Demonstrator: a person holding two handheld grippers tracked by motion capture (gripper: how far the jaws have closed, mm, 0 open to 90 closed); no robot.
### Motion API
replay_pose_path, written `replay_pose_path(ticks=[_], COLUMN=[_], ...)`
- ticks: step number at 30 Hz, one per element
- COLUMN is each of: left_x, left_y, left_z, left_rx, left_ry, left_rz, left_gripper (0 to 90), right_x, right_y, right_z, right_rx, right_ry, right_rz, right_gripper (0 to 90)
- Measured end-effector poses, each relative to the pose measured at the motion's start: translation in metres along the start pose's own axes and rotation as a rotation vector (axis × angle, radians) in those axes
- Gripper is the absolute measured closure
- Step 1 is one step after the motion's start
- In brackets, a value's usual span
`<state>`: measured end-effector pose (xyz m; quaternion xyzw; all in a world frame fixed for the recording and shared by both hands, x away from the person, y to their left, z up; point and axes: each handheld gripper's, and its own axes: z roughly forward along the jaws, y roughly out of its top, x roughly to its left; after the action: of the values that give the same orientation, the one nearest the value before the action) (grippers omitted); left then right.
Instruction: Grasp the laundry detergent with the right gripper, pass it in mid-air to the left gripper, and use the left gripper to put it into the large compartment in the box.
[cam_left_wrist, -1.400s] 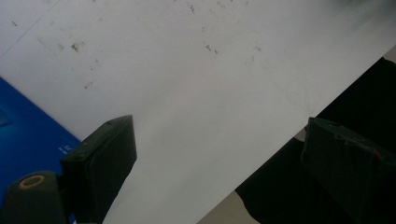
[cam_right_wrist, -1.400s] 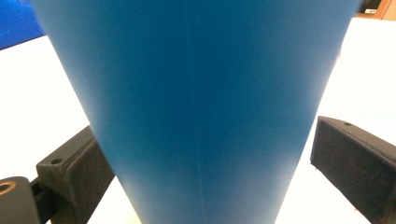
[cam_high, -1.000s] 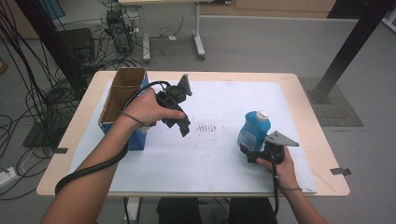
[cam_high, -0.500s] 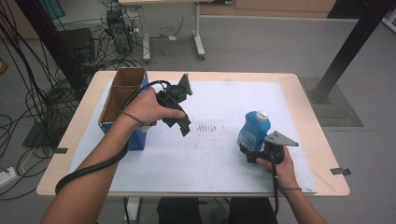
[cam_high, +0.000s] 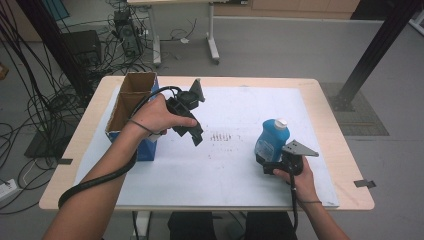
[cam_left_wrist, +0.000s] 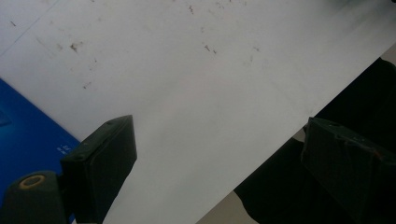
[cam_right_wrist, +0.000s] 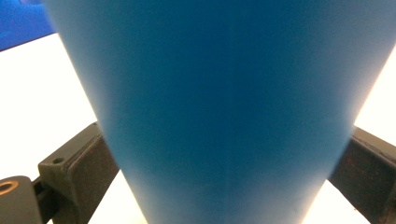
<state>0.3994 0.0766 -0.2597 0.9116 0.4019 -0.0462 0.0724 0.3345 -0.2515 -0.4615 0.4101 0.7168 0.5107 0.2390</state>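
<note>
Right claw (cam_high: 267, 161) seemingly clamping blue bottle (cam_high: 271, 140), left claw (cam_high: 196, 136) agape

blue bottle (cam_high: 271, 140) with white cap stands upright on the table's right side.

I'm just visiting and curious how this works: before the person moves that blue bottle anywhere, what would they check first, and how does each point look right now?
1. Blue bottle sits between the right gripper fingers: ok, both fingers lie against its sides in the right gripper view.
2. Bottle upright on the white mat: ok.
3. White cap on the bottle: ok; whether it is tight, cannot tell.
4. Left gripper free: ok, fingers apart with nothing between them, held above the mat.
5. Open cardboard box ready to receive: it is open at the top; what lies inside, cannot tell.
6. Path from bottle to box: not ok, the left gripper is in between.
</note>
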Motion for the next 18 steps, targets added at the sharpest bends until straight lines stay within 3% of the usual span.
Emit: replay_pose_path(ticks=[18], left_x=[0.0025], left_y=[-0.0015], left_z=[0.0002], left_rx=[-0.005], left_ry=[-0.006], left_rz=[-0.004], left_gripper=[10.6], right_x=[0.0016], right_y=[-0.0003], right_z=[0.0017], right_rx=[-0.03], right_ry=[0.008], right_rz=[0.006], right_gripper=[23.5])
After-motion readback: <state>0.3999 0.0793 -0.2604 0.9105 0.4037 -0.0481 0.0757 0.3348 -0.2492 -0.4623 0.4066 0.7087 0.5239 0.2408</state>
